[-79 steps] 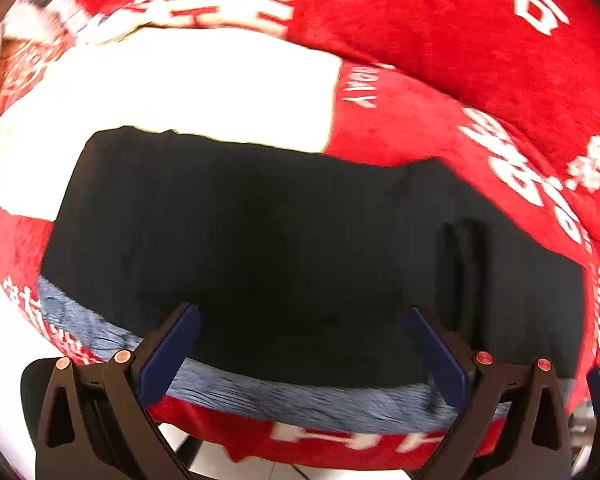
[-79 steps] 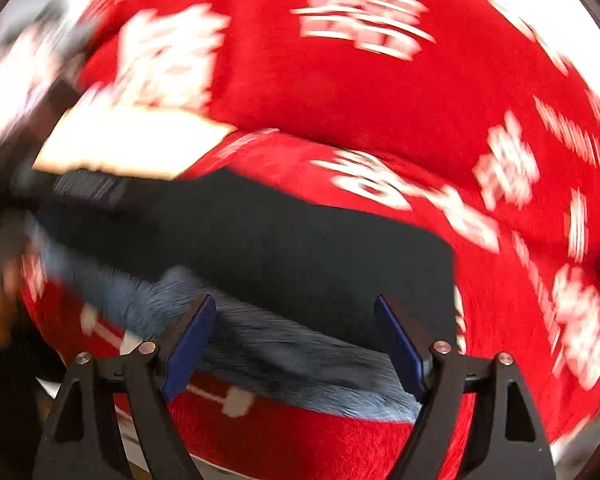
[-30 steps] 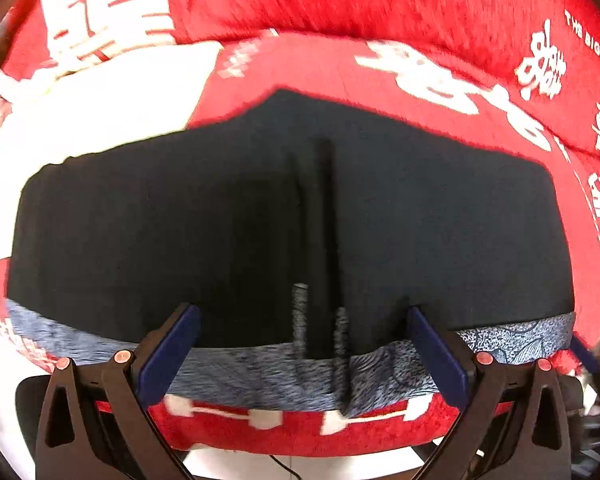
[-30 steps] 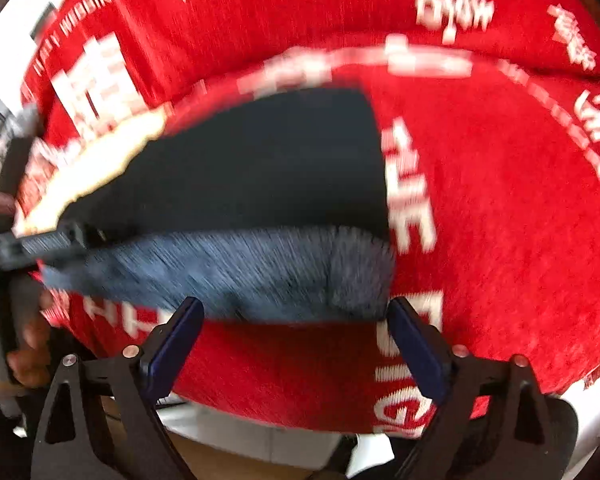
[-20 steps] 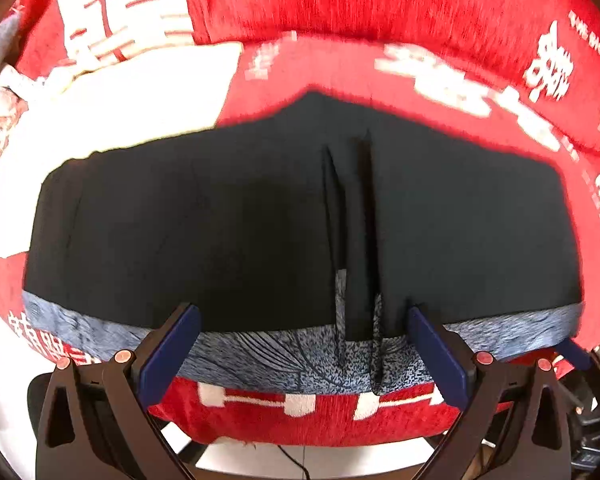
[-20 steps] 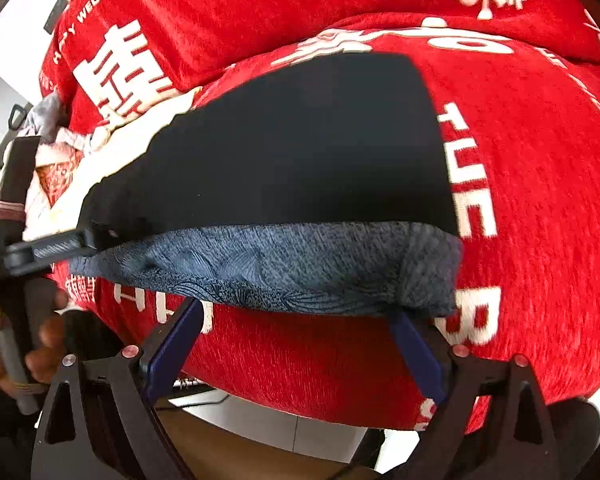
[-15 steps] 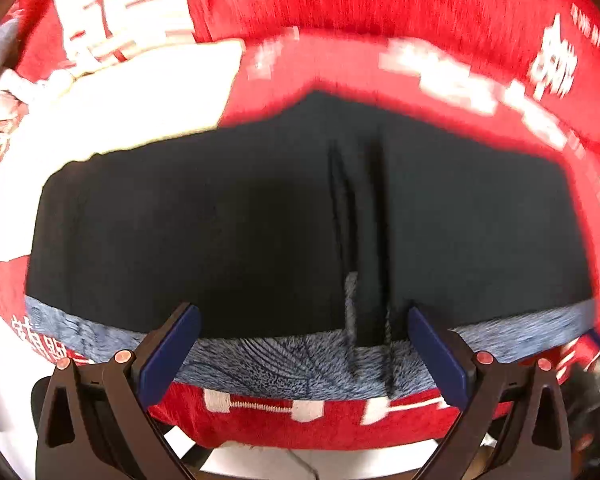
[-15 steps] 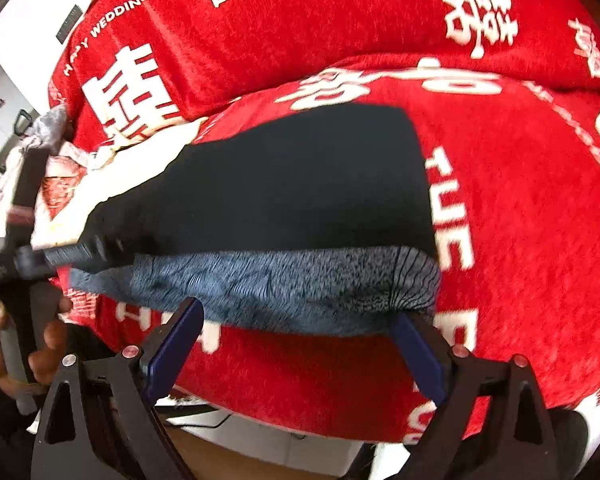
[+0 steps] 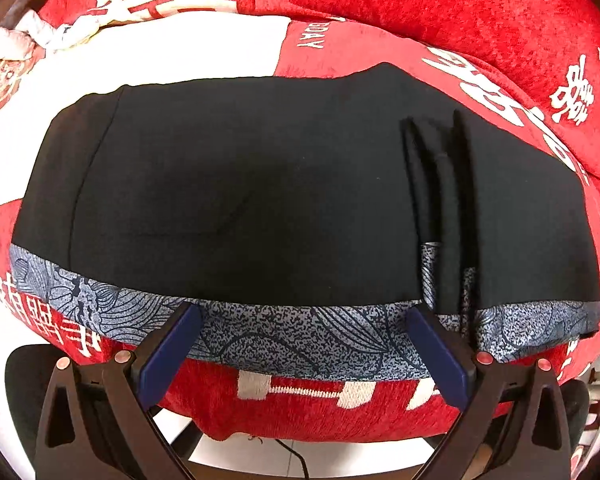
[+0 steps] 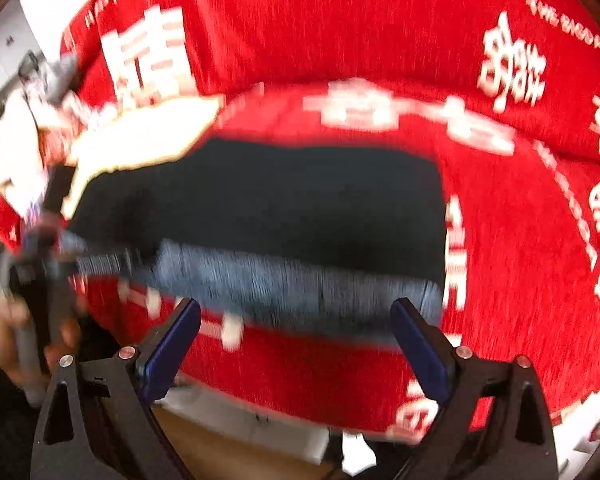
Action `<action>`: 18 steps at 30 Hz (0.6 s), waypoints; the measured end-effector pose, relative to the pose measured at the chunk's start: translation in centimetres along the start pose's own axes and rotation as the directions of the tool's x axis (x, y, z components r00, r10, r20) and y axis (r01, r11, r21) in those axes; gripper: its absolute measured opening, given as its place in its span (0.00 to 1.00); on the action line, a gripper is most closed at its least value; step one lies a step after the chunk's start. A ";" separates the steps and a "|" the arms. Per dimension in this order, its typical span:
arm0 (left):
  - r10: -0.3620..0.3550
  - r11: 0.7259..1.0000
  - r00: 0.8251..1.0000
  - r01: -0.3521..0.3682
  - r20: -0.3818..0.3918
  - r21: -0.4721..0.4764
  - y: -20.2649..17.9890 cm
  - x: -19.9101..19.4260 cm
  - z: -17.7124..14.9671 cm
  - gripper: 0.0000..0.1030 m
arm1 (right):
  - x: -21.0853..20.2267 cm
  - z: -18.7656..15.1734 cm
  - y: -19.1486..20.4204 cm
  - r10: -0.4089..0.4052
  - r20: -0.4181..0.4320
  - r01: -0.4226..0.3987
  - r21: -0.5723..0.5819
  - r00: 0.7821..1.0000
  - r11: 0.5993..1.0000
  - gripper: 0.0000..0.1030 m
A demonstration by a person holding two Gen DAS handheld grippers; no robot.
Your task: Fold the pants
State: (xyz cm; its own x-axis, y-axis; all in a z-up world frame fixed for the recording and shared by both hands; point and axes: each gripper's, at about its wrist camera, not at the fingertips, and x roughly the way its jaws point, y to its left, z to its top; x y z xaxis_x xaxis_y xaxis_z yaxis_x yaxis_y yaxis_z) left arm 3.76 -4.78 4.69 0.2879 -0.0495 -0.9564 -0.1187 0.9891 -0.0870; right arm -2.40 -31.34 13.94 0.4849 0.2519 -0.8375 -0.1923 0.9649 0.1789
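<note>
Black pants [image 9: 260,200] lie folded flat across a red cushion, with a blue-grey patterned band [image 9: 284,336] along the near edge and a bunched crease [image 9: 440,200] right of middle. My left gripper [image 9: 302,344] is open and empty, its fingertips at the band's near edge. In the blurred right wrist view the pants [image 10: 280,208] lie ahead, and my right gripper [image 10: 296,338] is open and empty just in front of the band [image 10: 300,284]. The left gripper and the hand holding it show at that view's left edge [image 10: 40,288].
The red cushion cover with white lettering [image 9: 460,20] rises behind the pants as a backrest. A white panel [image 9: 160,52] lies at the back left. The cushion's front edge [image 9: 320,412] drops to a pale floor [image 10: 240,432] below.
My left gripper has shifted left along the band, so the crease now sits further right. My right gripper has pulled back and turned left; its view is blurred by motion. Both stay open.
</note>
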 end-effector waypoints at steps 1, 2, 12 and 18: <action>-0.006 1.000 1.000 0.006 0.009 0.002 0.1 -0.2 0.0 1.00 | 0.2 0.4 0.1 -0.020 0.048 0.020 0.000 0.999 1.000 0.97; -0.010 1.000 1.000 0.010 0.018 -0.005 0.5 -0.4 0.1 1.00 | 0.8 0.7 0.4 -0.043 0.079 0.043 0.001 0.996 0.999 0.98; 0.051 0.975 0.995 -0.032 0.082 -0.220 10.3 -1.7 -1.3 1.00 | 6.3 5.0 5.2 -0.159 0.032 0.162 -0.105 0.987 0.981 0.99; -0.090 0.949 0.996 0.089 0.013 -0.302 14.6 1.1 -1.6 1.00 | 10.1 11.1 14.7 0.064 -0.001 -0.059 -0.407 0.998 0.911 0.99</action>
State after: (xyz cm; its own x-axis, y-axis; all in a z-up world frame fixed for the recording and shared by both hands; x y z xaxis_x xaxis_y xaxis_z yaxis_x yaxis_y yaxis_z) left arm 0.80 9.36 1.87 0.3094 -0.1364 -0.9411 -0.3740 0.8925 -0.2523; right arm 9.11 -13.74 13.80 0.4706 0.3131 -0.8249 -0.5514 0.8342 0.0021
